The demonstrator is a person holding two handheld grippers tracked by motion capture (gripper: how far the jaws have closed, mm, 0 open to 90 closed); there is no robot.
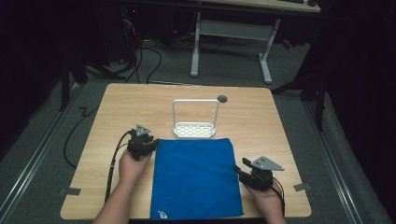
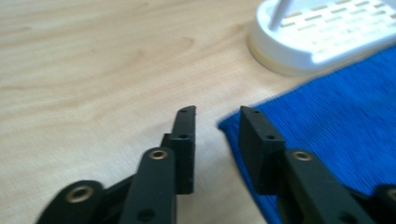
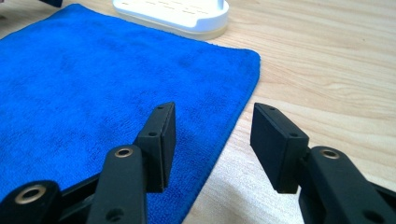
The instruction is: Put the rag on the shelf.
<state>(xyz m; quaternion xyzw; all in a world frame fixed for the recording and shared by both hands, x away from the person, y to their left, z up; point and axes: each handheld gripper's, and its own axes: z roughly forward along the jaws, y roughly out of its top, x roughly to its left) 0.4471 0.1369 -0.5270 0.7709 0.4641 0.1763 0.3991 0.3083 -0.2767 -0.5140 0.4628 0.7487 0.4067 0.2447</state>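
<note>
A light wooden table (image 1: 112,116) holds a blue cloth (image 1: 194,177) spread flat at its near middle. A white slotted rack (image 1: 195,129) with a tall wire handle stands just beyond the cloth's far edge. The left gripper (image 2: 217,122) sits at the cloth's far left corner, jaws partly apart with nothing between them. The right gripper (image 3: 212,135) straddles the cloth's right edge, jaws wide, gripping nothing.
</note>
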